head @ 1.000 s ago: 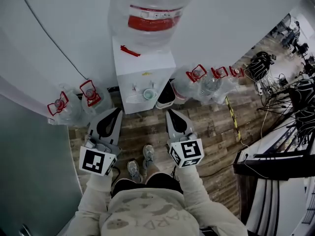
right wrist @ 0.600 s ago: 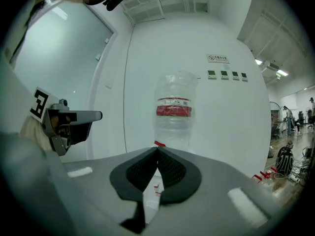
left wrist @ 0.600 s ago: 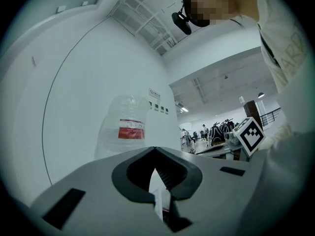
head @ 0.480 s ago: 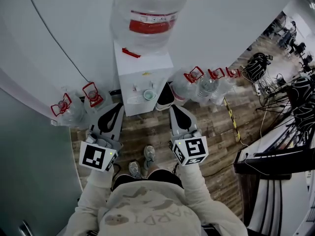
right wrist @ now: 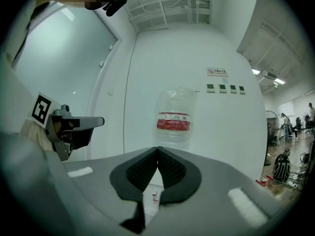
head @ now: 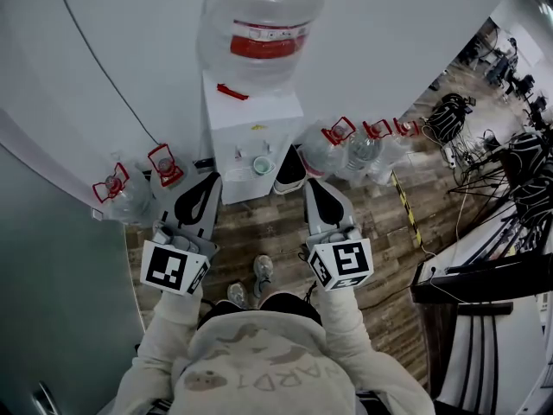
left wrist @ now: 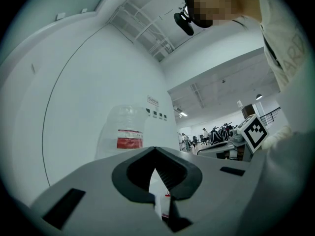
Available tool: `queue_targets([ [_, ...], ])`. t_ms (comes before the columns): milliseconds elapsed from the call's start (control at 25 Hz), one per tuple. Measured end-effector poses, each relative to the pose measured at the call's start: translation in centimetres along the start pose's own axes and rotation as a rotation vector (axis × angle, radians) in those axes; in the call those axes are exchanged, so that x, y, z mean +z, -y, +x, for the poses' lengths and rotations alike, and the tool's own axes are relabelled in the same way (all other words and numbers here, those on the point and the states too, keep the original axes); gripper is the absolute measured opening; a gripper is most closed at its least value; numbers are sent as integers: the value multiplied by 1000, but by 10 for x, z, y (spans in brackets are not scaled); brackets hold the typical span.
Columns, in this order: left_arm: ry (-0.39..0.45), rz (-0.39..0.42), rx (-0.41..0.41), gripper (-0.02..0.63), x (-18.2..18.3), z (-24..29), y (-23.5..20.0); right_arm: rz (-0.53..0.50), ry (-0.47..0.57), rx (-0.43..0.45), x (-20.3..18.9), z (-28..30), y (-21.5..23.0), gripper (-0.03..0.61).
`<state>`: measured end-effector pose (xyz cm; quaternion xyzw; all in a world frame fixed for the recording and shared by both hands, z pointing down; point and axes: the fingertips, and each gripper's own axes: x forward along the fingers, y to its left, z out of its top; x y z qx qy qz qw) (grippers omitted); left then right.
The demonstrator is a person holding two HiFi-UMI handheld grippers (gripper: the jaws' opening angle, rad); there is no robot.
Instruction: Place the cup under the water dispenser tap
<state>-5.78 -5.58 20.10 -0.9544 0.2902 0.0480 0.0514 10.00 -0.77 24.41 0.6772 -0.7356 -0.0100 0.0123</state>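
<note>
A pale green cup (head: 262,164) stands in the recess of the white water dispenser (head: 251,124), below its taps. A big clear bottle with a red label (head: 263,24) sits upside down on top. My left gripper (head: 212,178) and right gripper (head: 312,183) hover side by side in front of the dispenser, apart from it, one on each side of the cup. Both are shut with nothing held. In the left gripper view the left gripper (left wrist: 155,149) has its tips together below the bottle (left wrist: 126,132). In the right gripper view the right gripper (right wrist: 157,149) faces the bottle (right wrist: 173,119).
Spare water bottles with red handles lie on the wooden floor left (head: 130,188) and right (head: 354,150) of the dispenser. A dark bin (head: 291,171) stands against its right side. Cables (head: 458,111) and a desk (head: 484,266) lie to the right, a grey partition (head: 52,301) to the left.
Both grippers have risen and come a little nearer the dispenser. Their jaws stay shut. The cup has not moved.
</note>
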Motion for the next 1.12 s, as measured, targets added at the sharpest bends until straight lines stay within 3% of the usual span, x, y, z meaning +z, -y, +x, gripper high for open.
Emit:
queue_targets([
  [1120, 52, -21, -20, 6, 13, -15, -9, -31, 76, -37, 32, -10, -22, 9],
])
